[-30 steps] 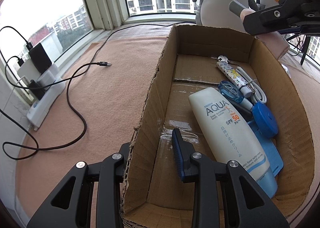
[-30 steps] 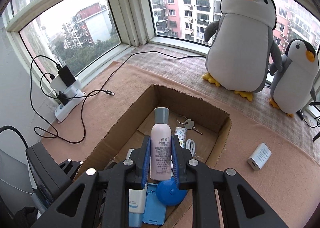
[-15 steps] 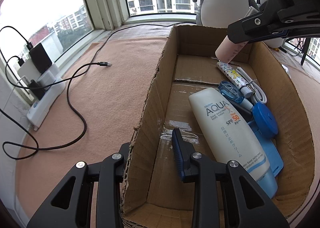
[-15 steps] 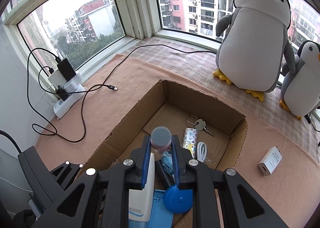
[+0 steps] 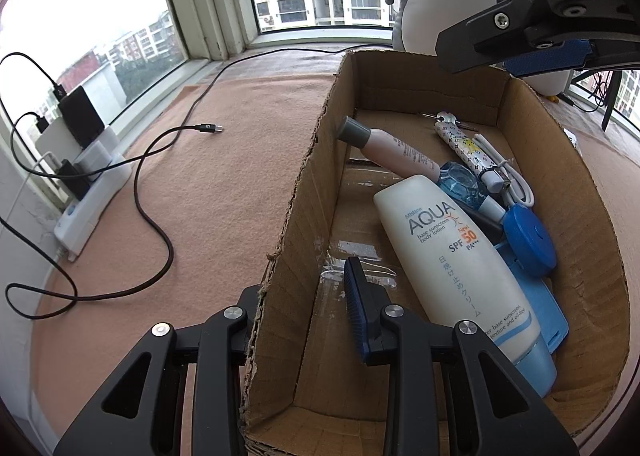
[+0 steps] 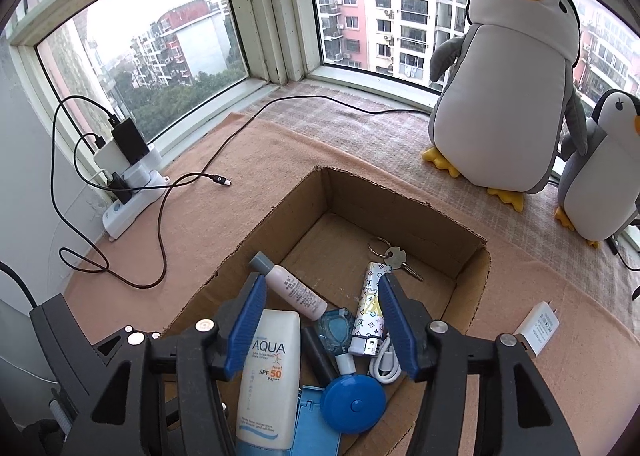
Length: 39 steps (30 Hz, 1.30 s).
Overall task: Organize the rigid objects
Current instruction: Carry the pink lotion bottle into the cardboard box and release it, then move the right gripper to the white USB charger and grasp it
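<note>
Pink plastic, grey-capped, the small bottle point(image 6: 294, 290) is lying tilted inside the cardboard box point(image 6: 468, 296), its cap leaning toward the left wall and its base resting against the white sunscreen tube point(image 6: 268, 380). Around it the box is already holding a patterned lighter point(image 6: 370, 308), a blue glass bottle point(image 6: 336, 330), a round blue tape measure point(image 6: 352, 402), a coiled white cable point(image 6: 386, 364), a flat blue case point(image 6: 316, 422) and a set of keys point(image 6: 394, 258) near the far wall.

Hovering above the box, the right gripper point(image 6: 322, 320) is standing released — its jaws have just been opening, and nothing is pressed between the blue pads; the pink bottle is lying free below them. The left gripper point(image 5: 304, 302) is clenched on the box's near left wall, apparently steadying it.

Judged from the layout, the task is well advanced: most items are boxed. One white charger point(image 6: 536, 328) is lying on the peach mat point(image 6: 240, 216) just outside the box's right wall — likely the next item to collect.
</note>
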Each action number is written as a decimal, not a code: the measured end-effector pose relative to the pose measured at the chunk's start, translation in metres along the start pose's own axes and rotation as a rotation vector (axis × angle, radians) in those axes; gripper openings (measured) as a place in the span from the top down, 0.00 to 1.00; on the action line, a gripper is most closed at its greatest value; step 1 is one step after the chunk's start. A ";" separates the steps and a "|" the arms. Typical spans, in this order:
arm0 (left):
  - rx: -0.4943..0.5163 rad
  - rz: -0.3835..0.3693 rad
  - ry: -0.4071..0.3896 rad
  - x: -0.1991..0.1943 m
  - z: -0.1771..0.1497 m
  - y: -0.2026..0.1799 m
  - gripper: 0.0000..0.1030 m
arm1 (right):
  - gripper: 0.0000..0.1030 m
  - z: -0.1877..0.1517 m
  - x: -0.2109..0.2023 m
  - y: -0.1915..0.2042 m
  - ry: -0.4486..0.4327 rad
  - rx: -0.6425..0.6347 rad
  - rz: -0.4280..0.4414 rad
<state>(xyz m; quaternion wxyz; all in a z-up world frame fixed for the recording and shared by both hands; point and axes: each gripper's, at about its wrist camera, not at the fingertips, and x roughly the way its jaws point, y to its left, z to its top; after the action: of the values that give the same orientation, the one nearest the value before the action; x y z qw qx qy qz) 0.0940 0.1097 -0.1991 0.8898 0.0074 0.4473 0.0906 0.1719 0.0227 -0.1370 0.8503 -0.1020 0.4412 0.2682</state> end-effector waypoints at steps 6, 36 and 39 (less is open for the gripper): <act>0.000 0.000 0.000 0.000 0.000 0.000 0.72 | 0.45 0.000 -0.001 -0.001 0.002 -0.002 -0.009; 0.004 0.004 0.000 0.001 0.001 0.000 0.72 | 0.43 -0.012 -0.023 -0.033 -0.037 0.018 -0.091; 0.005 0.005 0.000 0.001 0.001 0.001 0.72 | 0.43 -0.014 -0.028 -0.042 -0.038 0.030 -0.107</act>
<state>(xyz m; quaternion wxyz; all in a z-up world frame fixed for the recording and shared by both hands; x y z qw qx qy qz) 0.0956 0.1109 -0.1990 0.8895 0.0106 0.4475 0.0917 0.1725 -0.0285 -0.1254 0.8732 -0.1074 0.4228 0.2175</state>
